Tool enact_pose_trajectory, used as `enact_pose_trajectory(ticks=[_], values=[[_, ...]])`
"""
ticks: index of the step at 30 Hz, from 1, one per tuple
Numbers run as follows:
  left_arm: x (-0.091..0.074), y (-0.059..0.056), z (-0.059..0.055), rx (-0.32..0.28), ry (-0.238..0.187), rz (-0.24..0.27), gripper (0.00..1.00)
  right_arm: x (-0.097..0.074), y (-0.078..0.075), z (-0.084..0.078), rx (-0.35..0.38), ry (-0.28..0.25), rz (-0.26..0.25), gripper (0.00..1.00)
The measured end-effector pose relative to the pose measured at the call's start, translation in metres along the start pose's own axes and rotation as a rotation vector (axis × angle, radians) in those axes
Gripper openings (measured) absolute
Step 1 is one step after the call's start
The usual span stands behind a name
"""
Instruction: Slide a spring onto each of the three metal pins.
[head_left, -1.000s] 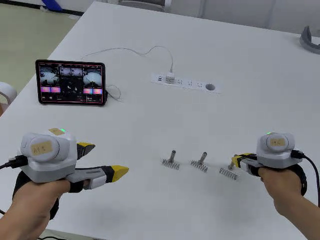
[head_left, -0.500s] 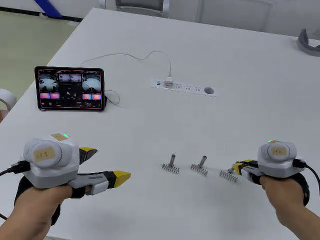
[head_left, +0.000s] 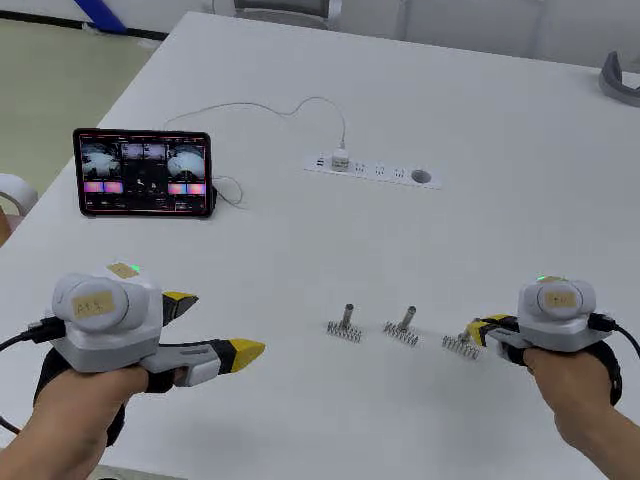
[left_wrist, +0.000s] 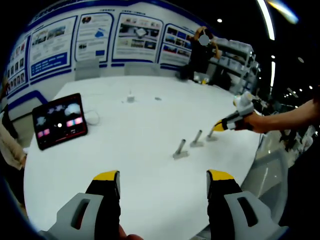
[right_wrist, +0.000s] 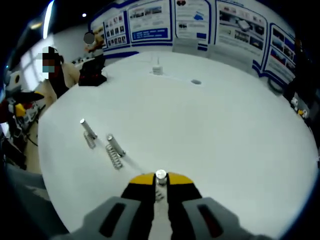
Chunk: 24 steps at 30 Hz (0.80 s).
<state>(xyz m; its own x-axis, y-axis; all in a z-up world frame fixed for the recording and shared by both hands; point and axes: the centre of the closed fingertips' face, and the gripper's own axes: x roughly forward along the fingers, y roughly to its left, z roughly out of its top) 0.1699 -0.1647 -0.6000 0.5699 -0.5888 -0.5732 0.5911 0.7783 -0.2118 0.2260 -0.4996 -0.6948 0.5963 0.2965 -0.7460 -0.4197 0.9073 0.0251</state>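
While your right tool (right_wrist: 160, 181) pinches the end pin (right_wrist: 160, 174), its spring (head_left: 459, 346) lies flat just beside, far from your open left tool (left_wrist: 163, 176).

On the white surface (head_left: 480, 120), a lit tablet (head_left: 142, 171) stands at the left of the head view. A white power strip (head_left: 375, 170) lies upper centre, and a thin cable (head_left: 260, 108) loops between them. Posters (left_wrist: 95, 37) line the far wall.
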Motion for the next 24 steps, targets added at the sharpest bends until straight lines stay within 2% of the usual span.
enact_pose_trajectory(ticks=[12,24], values=[[0.003,-0.001,-0.001,0.003,0.004,-0.008,0.72,0.001,0.006,-0.008,0.039,0.005,0.018,0.18],[0.004,-0.003,-0.004,0.000,0.009,-0.011,0.72,-0.005,0.005,-0.016,0.054,0.004,0.020,0.29]])
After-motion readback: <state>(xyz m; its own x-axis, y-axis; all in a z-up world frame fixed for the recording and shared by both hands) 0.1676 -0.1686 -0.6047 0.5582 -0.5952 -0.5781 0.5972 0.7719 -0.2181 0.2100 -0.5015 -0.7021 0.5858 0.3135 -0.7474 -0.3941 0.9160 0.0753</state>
